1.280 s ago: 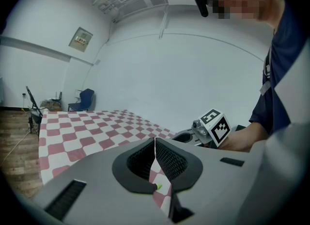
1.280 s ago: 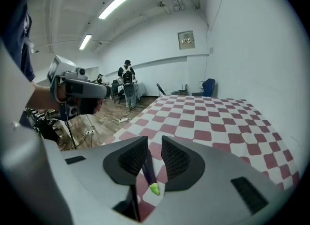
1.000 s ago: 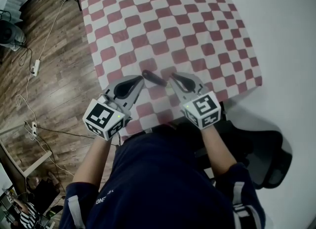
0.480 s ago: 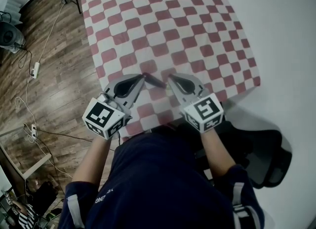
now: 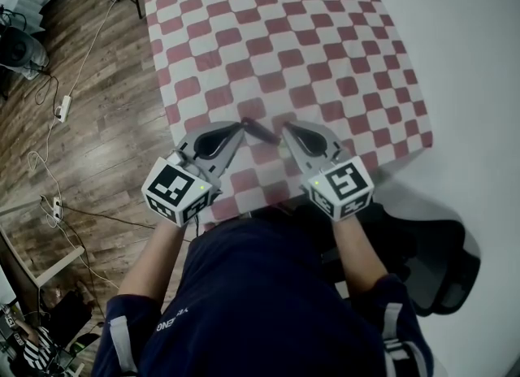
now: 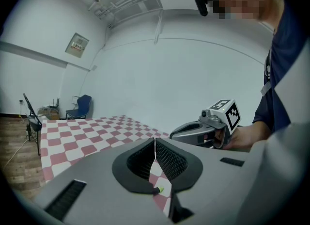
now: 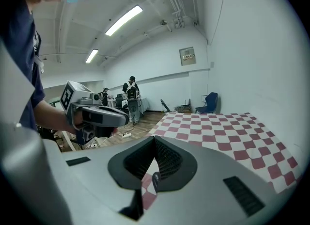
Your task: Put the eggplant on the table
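**Head view.** The eggplant [image 5: 258,130] is seen lying on the checked cloth [image 5: 325,58] of the table [image 5: 382,149], close to the near edge. It is a small, dark, slender thing set at a slant. It lies between the tips of the left gripper [image 5: 240,126] and the right gripper [image 5: 284,129], with its upper end just beside the left tips. Whether it touches them cannot be told. No jaw is seen closed round it. The placing is therefore judged done, or all but done, and only the drawing back of the grippers is left.

**Left gripper view.** The jaws of the left gripper [image 6: 155,140] are seen pressed together at their tips, with nothing clamped between them. Low in the gap behind the tips a small yellow-green speck [image 6: 156,189] is seen against the cloth. It is judged to be the stalk end of the eggplant lying below. The right gripper [image 6: 172,133] is seen just beside, over the cloth.

**Right gripper view.** The jaws of the right gripper [image 7: 154,139] are seen brought together. They have just been closing, and nothing is caught between them. A dark, glossy, rounded end [image 7: 154,178] is glimpsed through the lower gap and is taken for the eggplant on the cloth beneath.
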{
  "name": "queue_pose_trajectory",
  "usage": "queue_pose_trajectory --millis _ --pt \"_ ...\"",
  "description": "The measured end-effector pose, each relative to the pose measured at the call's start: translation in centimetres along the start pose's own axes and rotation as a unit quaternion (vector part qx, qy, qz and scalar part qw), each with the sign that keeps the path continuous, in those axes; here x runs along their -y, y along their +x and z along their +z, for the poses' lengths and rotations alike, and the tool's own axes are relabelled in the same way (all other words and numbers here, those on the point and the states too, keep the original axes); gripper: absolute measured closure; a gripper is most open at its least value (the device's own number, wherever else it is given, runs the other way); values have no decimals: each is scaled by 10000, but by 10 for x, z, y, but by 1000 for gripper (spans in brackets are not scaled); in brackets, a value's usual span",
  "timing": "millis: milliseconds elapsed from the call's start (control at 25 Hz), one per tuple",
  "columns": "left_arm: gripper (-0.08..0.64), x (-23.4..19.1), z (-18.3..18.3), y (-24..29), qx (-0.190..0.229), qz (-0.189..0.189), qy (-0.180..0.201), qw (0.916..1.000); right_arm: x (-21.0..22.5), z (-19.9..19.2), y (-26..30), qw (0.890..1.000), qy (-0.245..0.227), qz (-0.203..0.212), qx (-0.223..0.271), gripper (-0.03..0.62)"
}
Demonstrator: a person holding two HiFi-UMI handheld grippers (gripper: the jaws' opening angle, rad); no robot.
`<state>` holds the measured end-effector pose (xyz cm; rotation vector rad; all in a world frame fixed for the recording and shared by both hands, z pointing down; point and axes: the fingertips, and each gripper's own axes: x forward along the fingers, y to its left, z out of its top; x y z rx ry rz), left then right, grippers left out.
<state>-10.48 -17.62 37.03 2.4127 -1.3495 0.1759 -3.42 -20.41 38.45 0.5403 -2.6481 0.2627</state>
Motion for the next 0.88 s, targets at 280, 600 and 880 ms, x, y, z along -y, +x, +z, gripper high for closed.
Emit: queue_pose_trajectory --millis 280,600,880 --pt "529 1 3 -2 10 -19 22 10000 -1 1 0 10000 -3 -26 -18 575" --pt "529 4 2 -6 9 -14 59 10000 -2 0 -5 9999 8 -99 -19 577" --pt "529 3 3 -15 42 -5 82 10000 -10 1 -3 10000 -7 -69 9 577"
